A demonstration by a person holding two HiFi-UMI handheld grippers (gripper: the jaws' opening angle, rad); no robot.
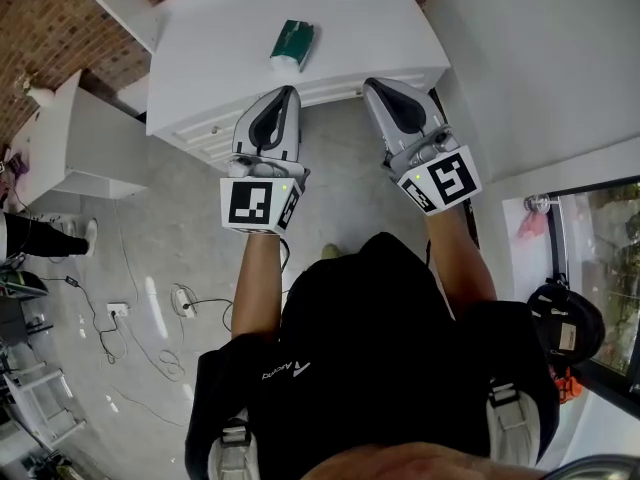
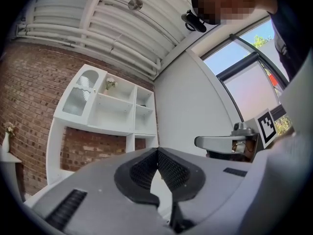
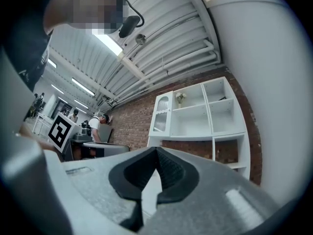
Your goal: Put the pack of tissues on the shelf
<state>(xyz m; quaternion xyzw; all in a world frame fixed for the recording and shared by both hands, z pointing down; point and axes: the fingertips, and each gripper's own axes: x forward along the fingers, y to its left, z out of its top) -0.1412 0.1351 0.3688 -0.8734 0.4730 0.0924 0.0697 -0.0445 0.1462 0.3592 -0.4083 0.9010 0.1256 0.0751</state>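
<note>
A green pack of tissues (image 1: 292, 45) lies on a white cabinet top (image 1: 220, 68) in the head view. My left gripper (image 1: 287, 92) is held just short of the cabinet's front edge, below the pack, jaws shut and empty. To its right, my right gripper (image 1: 372, 85) is also shut with nothing in it. Both point up and away from the floor. In the left gripper view the pads meet at the tip of the left gripper (image 2: 157, 150), with the white shelf unit (image 2: 115, 106) on the brick wall beyond. The right gripper (image 3: 156, 150) faces the same shelf unit (image 3: 205, 112).
A second white table (image 1: 80, 138) stands at the left, with a person's shoes (image 1: 62, 233) beside it. Cables and a power strip (image 1: 183, 300) lie on the concrete floor. A white wall and a window (image 1: 600, 268) close off the right side. People (image 3: 95, 126) stand far off.
</note>
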